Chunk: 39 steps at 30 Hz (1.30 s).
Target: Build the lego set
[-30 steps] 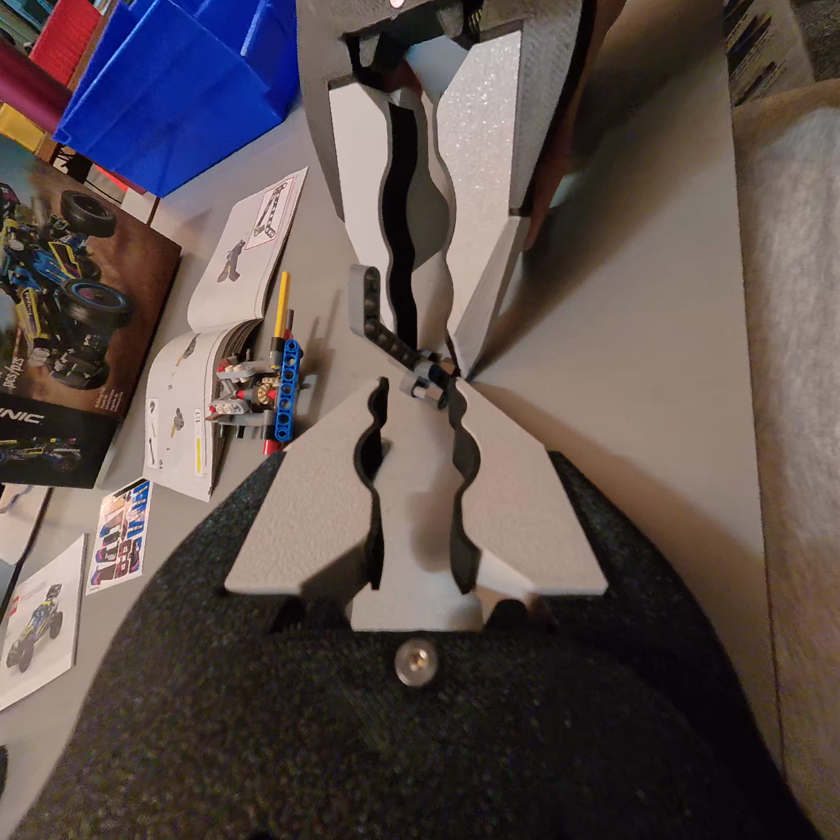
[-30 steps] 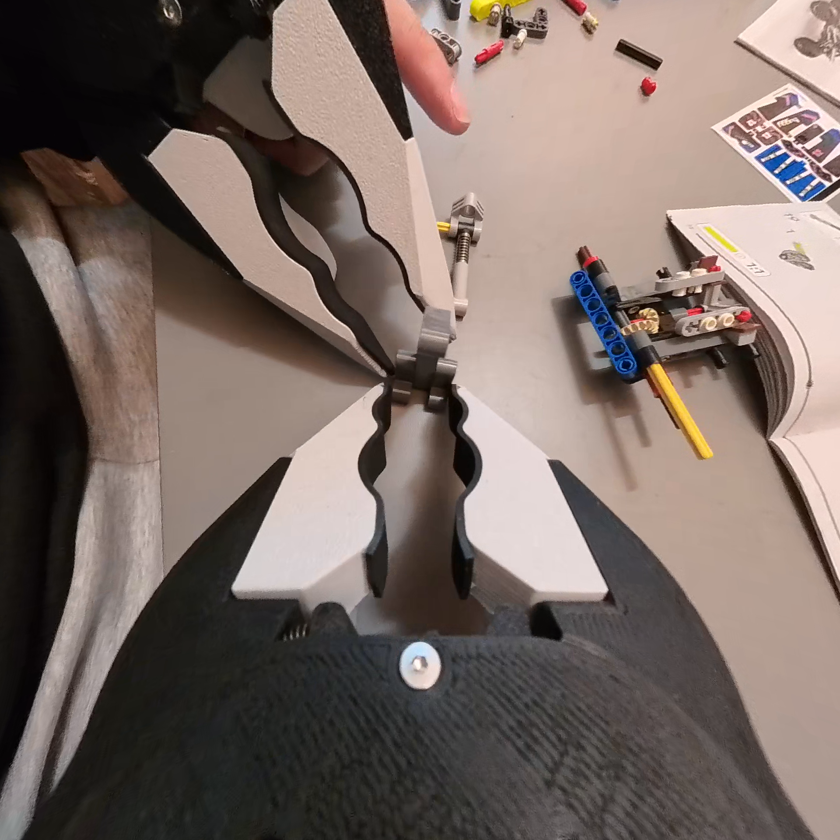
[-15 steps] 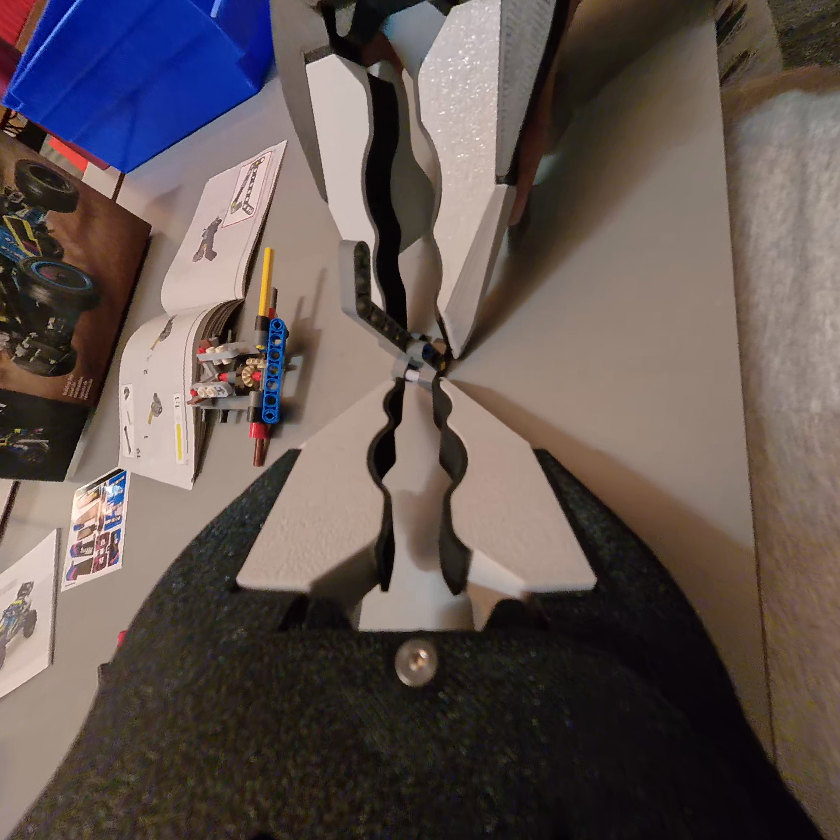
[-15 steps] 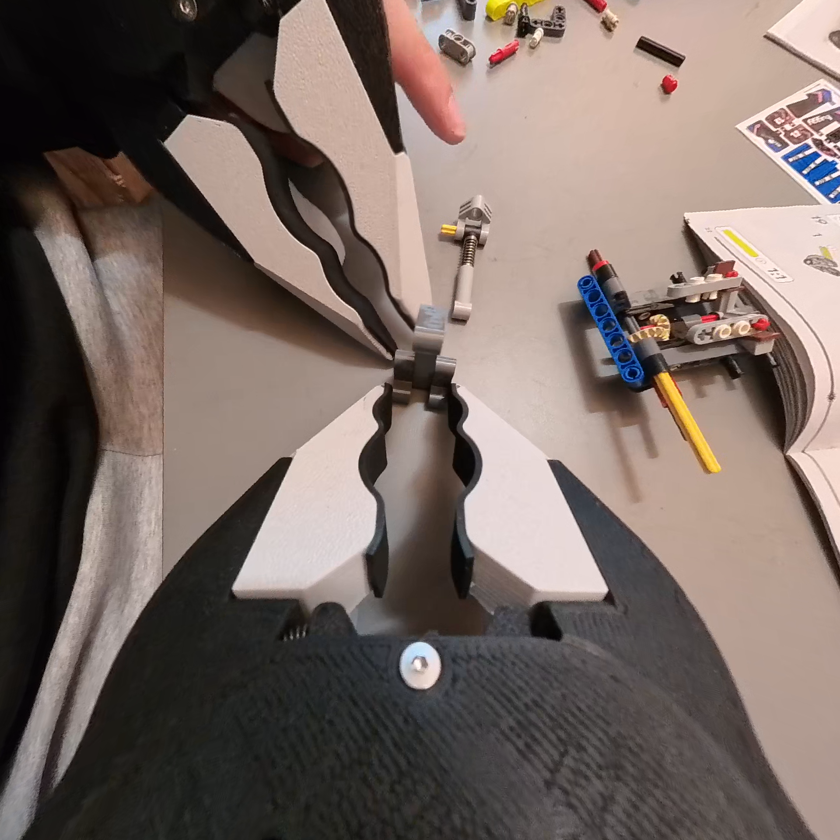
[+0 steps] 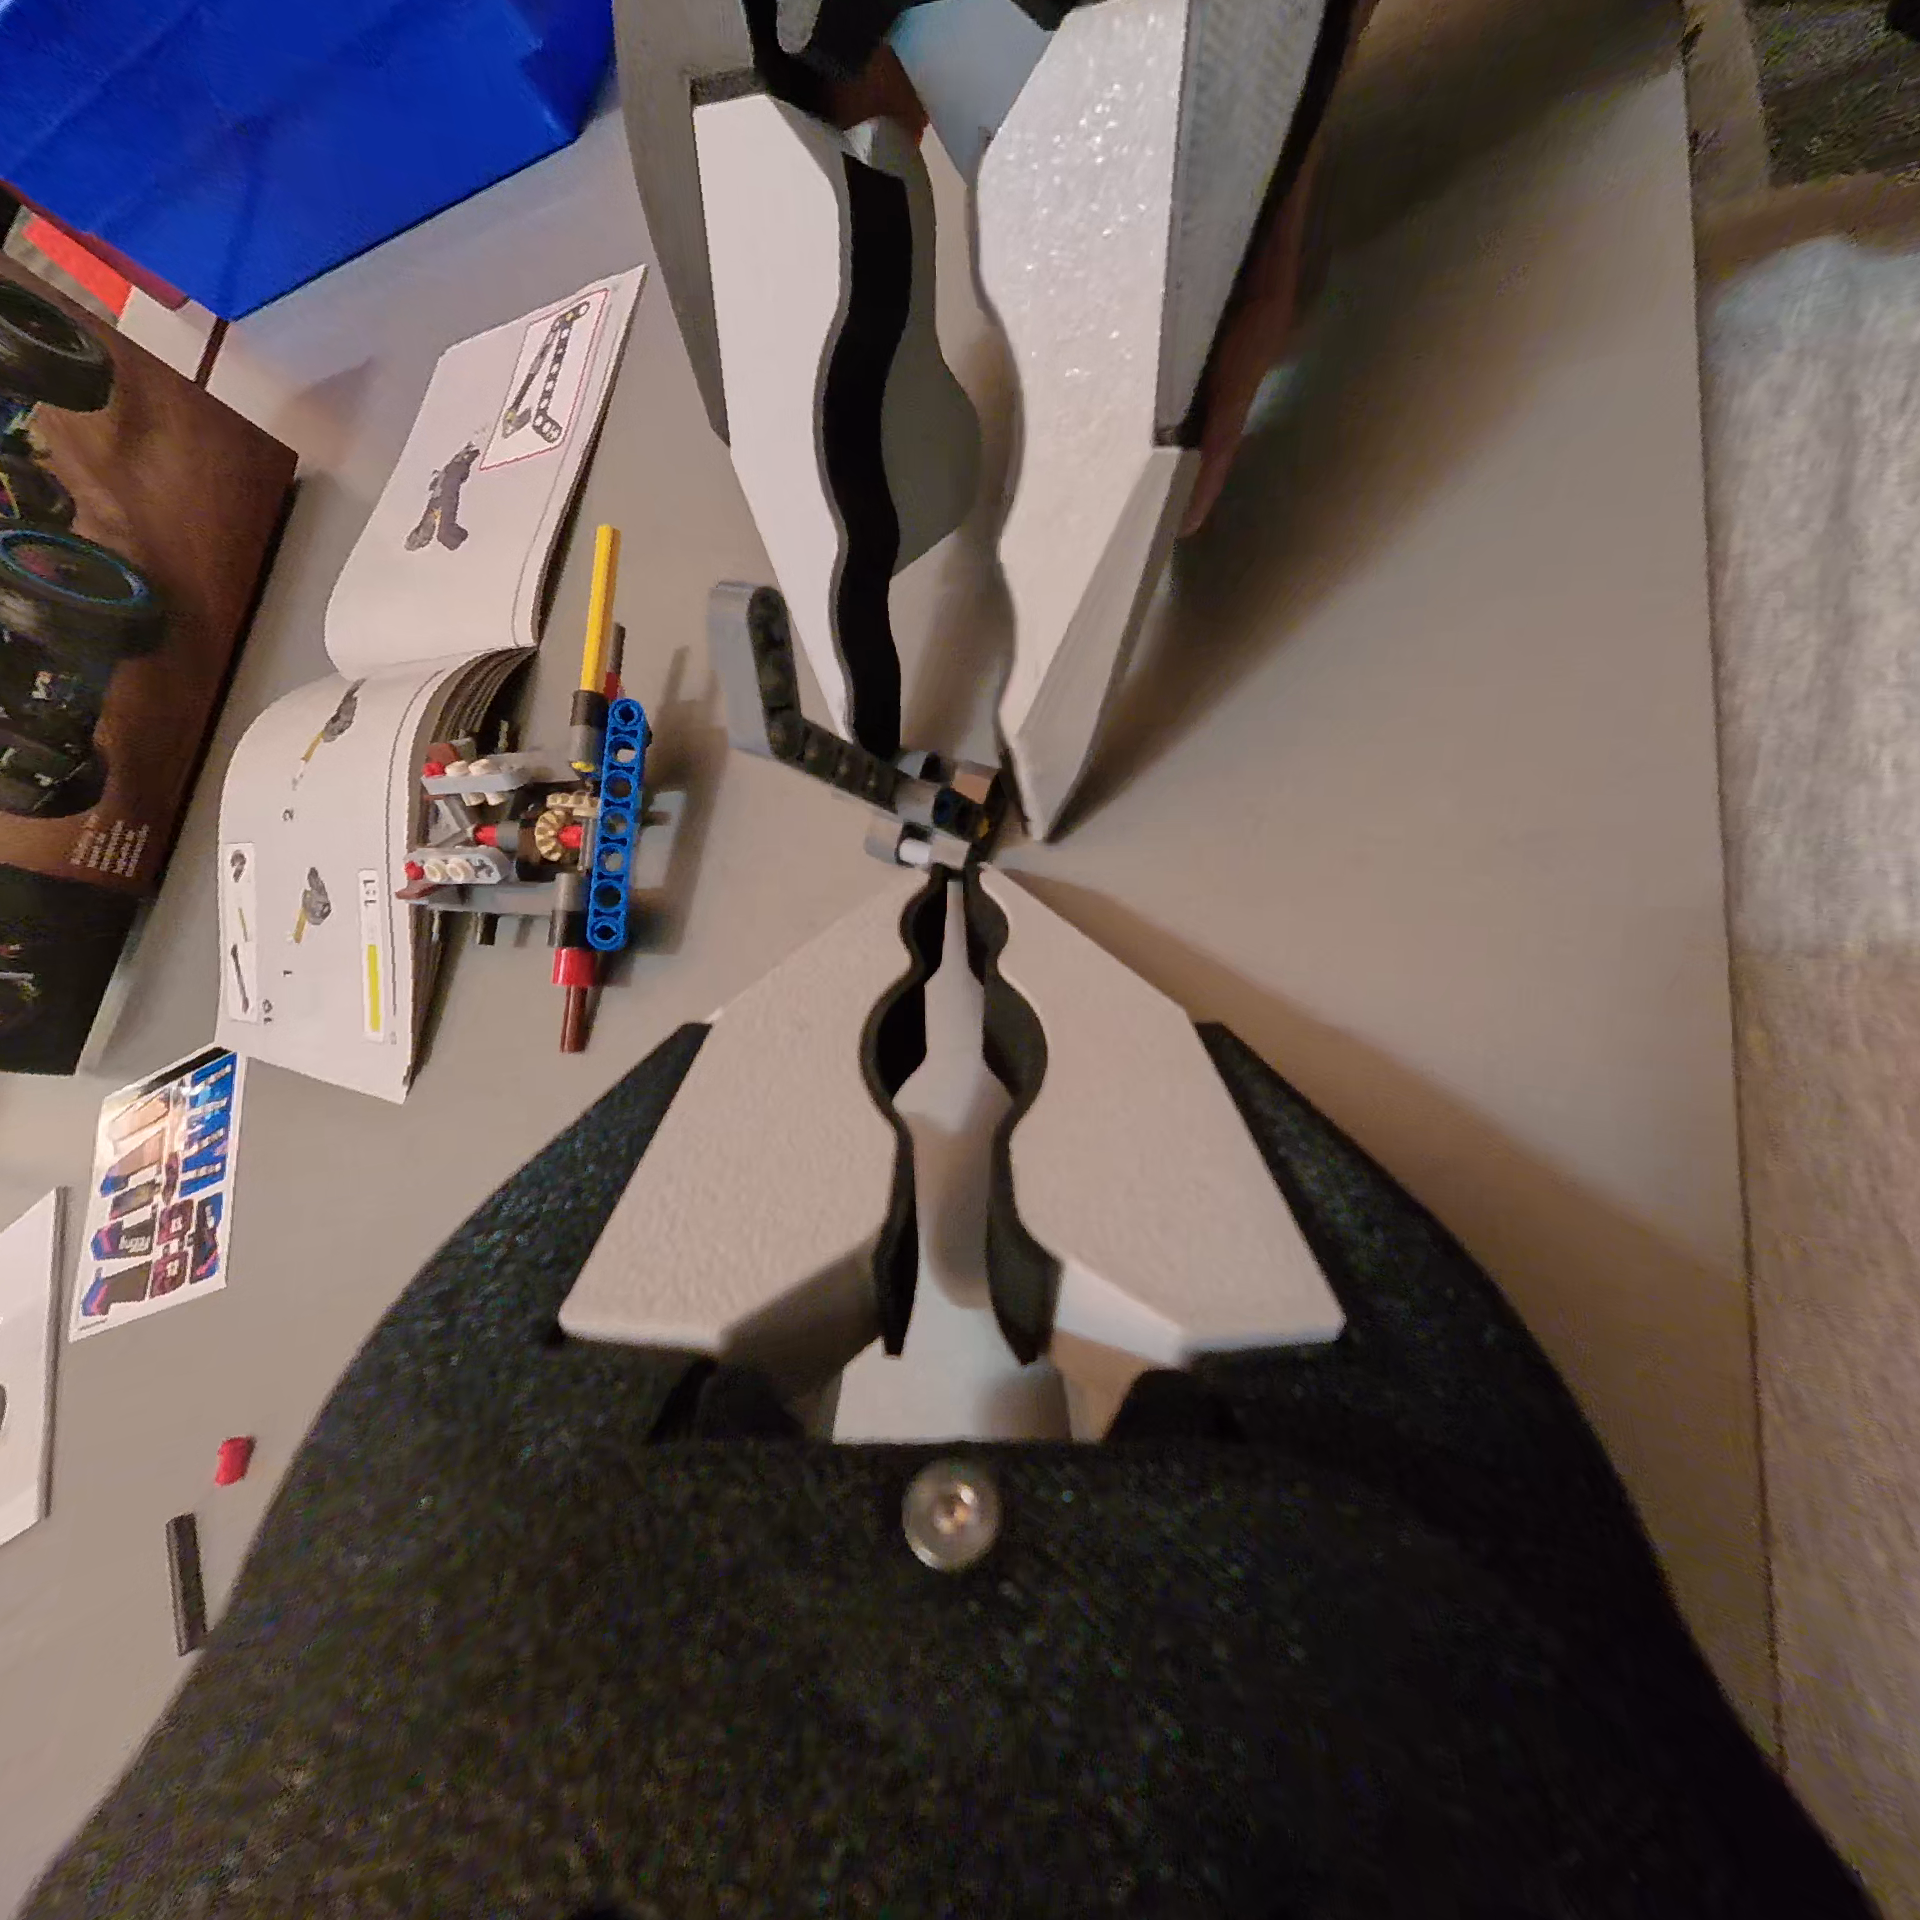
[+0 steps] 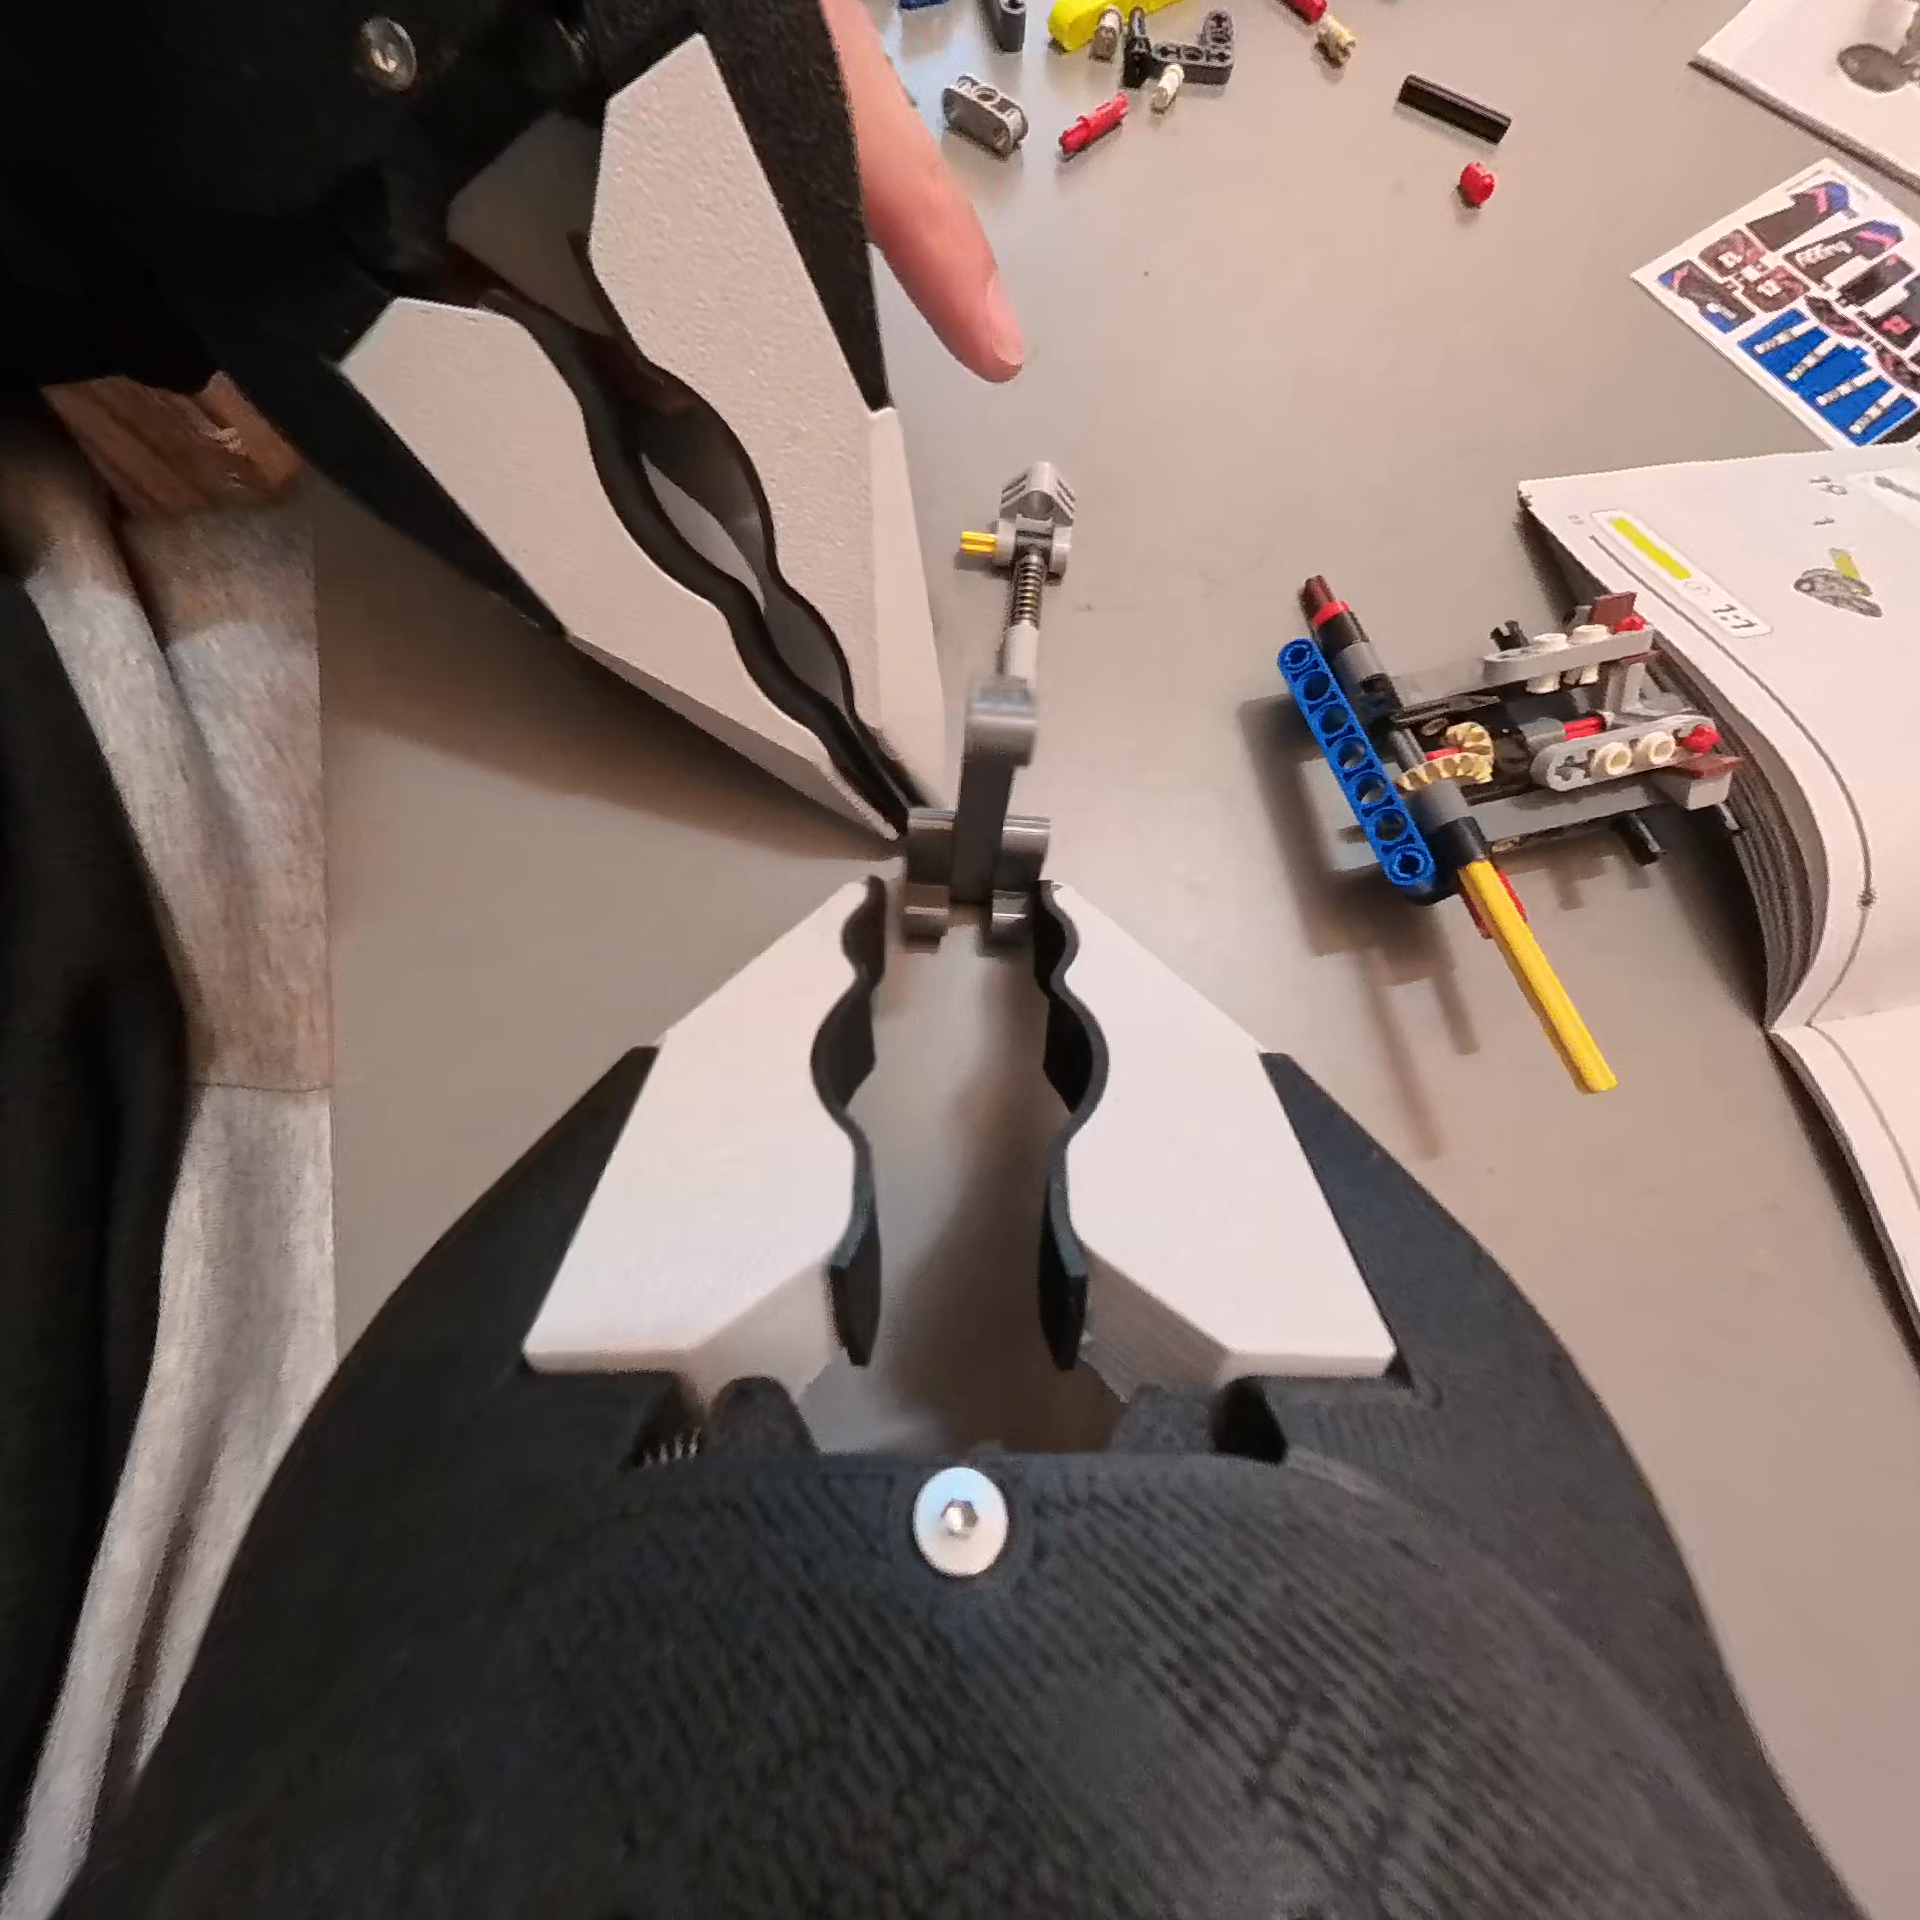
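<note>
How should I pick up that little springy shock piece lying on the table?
Grip the shock absorber across its smooth light-gray lower shaft, coming straight down from above with the fingers either side. It lies flat on the table with clear space around it; the coiled spring and forked head look harder to pinch squarely.

Plain grey table (image 6: pixel 1247 416). Light grey tongs (image 6: pixel 961 894) with black wavy inner pads (image 6: pixel 1070 1039), on speckled black body. Dark grey beam (image 6: pixel 977 821) in the tips. Right of it: sub-assembly (image 6: pixel 1507 758) with blue holed beam (image 6: pixel 1351 758), yellow axle (image 6: pixel 1527 987), tan gear, red pins, dark grey frame. Beyond the sub-assembly: white manual (image 6: pixel 1818 831), yellow bar on the page; sticker sheet (image 6: pixel 1808 301) blue, black, pink on white. Above the beam: light grey shock absorber (image 6: pixel 1023 582), yellow pin. Farther off: loose red, yellow, black bits. Blue bin (image 5: pixel 260 135) and brown box (image 5: pixel 94 623) left of manual.
</note>
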Motion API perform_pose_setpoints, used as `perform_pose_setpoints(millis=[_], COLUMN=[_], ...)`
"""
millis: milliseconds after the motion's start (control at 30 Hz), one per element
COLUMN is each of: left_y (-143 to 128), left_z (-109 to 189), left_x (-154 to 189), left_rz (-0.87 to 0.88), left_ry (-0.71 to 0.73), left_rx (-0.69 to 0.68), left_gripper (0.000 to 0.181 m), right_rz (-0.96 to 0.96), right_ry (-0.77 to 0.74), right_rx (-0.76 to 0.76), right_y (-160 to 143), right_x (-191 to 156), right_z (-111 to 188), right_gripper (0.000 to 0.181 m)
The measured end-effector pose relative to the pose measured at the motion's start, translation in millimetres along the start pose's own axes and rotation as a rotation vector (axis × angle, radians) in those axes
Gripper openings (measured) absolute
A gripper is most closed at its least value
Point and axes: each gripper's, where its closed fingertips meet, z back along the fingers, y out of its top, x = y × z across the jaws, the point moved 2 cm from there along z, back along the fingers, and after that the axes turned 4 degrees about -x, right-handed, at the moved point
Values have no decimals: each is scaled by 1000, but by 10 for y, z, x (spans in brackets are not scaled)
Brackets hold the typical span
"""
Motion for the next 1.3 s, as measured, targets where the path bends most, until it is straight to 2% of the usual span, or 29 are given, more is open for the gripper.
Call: perform_pose_setpoints(millis=[33, 300, 367, 533, 833, 933, 1067, 1200, 1300], left_y=[2, 2, 1, -4, -43, -48, -47, -47, -48], left_z=[3, 3, 2, 1, 16, 24, 23, 21, 21], left_x=[6, 7, 10, 7, -17, -21, -19, -23, -33], left_rz=[-1, 1, 3, 22, 112, 125, 126, 136, 141], left_ry=[-5, -8, -15, -32, -103, -112, -115, -120, -114], left_rx=[3, 6, 5, 4, -3, -1, -1, -1, -2], left_gripper=[2, 2, 1, 1, 8, 12, 12, 12, 14], right_rz=[-5, -6, 4, 9, 35, 54, 44, 41, 36], right_ry=[4, 3, -23, -2, 34, -35, -9, 21, 7], right_rx=[-1, 0, 3, 3, 2, 11, 8, 3, 3], right_y=[-1, 19, 26, 51, 69, 71, 32, 25, 25], right_x=[5, 23, 59, 50, 13, 62, 33, 11, 30], right_z=[-1, -22, -22, -50, -71, -54, -20, -26, -25], right_gripper=[23, 24, 33, 37, 24, 37, 38, 24, 24])
